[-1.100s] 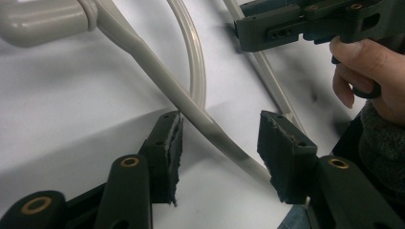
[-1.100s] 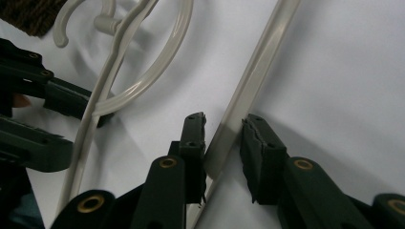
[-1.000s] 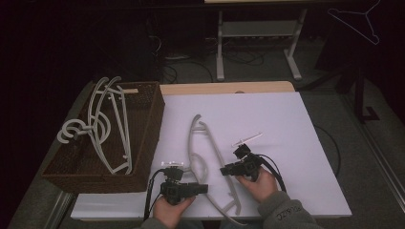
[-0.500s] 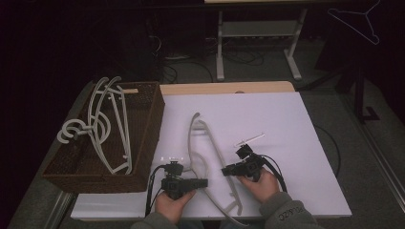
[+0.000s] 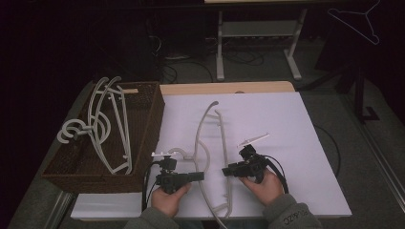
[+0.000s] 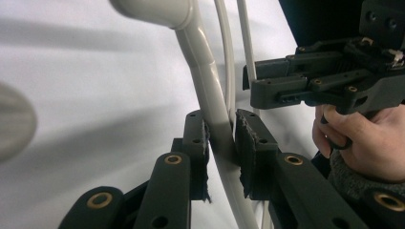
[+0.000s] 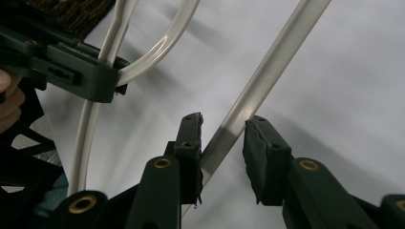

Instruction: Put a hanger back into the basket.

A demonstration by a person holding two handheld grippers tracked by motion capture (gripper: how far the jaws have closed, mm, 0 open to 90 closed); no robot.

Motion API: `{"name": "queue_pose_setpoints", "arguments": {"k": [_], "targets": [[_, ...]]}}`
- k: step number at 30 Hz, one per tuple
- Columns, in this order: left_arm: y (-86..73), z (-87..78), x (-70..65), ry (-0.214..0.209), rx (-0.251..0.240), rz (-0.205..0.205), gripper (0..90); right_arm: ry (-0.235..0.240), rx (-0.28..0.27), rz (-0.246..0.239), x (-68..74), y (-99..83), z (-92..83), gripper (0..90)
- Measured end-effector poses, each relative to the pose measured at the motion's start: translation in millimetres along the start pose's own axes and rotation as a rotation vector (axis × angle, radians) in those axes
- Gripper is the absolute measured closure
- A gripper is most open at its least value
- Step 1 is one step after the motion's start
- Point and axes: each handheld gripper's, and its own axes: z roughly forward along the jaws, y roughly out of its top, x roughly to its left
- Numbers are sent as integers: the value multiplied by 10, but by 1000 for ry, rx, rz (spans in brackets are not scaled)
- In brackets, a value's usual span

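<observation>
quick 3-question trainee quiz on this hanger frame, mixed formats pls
1. True or false: the left tool has its pads pressed on the curved arm of the hanger on the table.
2. Where do the other hangers sit? A) in the wicker basket B) on the floor C) on the white sheet
3. Fill in: the straight bar of the hanger lies between the pads of the ___ tool.

Key: 1 true; 2 A; 3 right

Dim room, grey floor (image 5: 353, 157), metal-legged table (image 5: 258, 43) behind.

Left gripper (image 5: 198, 176) jaws just closing; right gripper (image 5: 228, 170) jaws opening
</observation>
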Motion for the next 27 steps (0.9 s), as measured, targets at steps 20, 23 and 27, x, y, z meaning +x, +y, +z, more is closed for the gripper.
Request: {"name": "queue_pose_setpoints", "arguments": {"k": [20, 23, 27], "targets": [[154, -87, 59, -40, -55, -59, 802, -11, -70, -24, -30, -51, -253, 569], [160, -55, 65, -40, -53, -64, 802, -7, -53, -8, -65, -77, -234, 563], [140, -31, 60, -28, -41, -51, 802, -14, 9, 9, -117, -114, -93, 587]]}}
